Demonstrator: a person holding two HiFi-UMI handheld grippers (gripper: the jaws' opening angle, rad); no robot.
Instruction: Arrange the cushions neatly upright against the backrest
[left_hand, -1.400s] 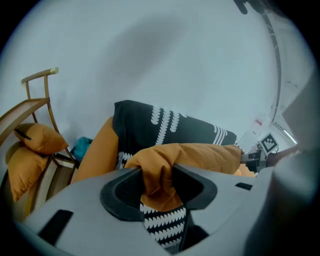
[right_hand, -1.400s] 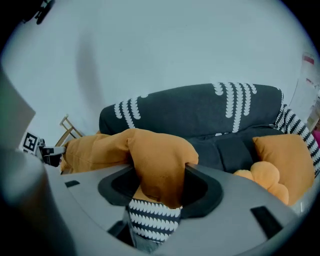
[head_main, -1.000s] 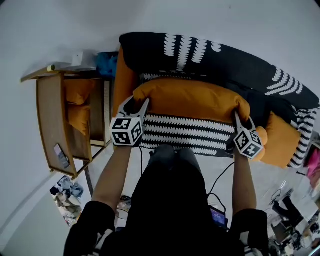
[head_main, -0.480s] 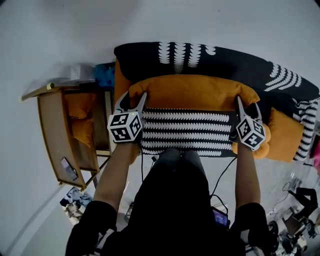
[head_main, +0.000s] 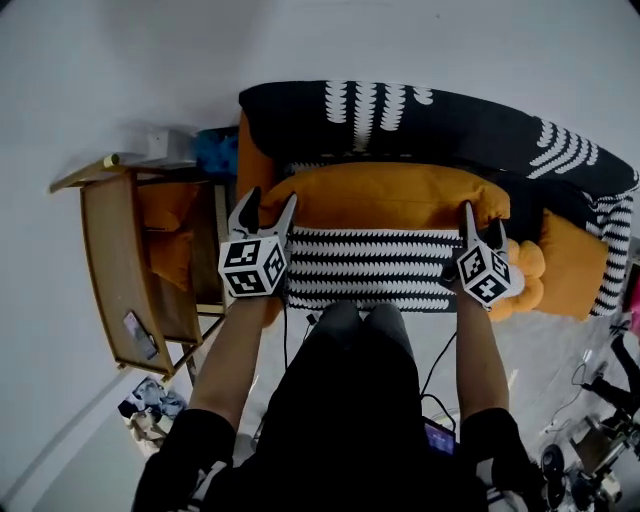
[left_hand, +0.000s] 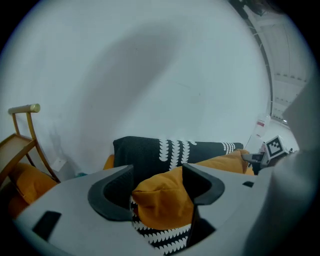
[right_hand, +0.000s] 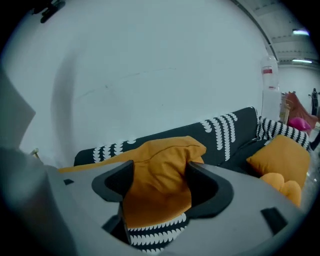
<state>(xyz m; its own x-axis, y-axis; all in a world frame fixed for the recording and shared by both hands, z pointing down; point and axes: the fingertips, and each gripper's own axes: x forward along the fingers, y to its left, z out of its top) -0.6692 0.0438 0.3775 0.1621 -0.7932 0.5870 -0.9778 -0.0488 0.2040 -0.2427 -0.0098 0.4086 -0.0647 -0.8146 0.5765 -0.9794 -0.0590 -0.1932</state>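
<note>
Standing against a pale wall (head_main: 100, 60), the sofa (head_main: 590, 170) wears a black cover with white leaf-like rows, and its seat (head_main: 370, 265) is striped black and white. The long orange cushion (head_main: 385, 195) stands on its long edge against the backrest (head_main: 300, 110), spanning most of the seat from near the left end toward the right.

The left tongs (head_main: 268, 200) are at its left end and the right tongs (head_main: 480, 222) at its right end. Both have just been opening and now stand apart, each with a cushion corner loosely between the jaws (neither pair squeezes it).

At the sofa's right end lies a smaller orange cushion (head_main: 570, 265), with a lumpy orange soft thing (head_main: 522, 270) at the front edge. A wooden chair (head_main: 105, 270) with orange pads stands just beside the sofa's left end, leaving only a narrow gap. The person stands at the sofa's front edge on pale floor (head_main: 560, 340), with cables (head_main: 440, 350) and clutter (head_main: 140, 385) near the feet.
</note>
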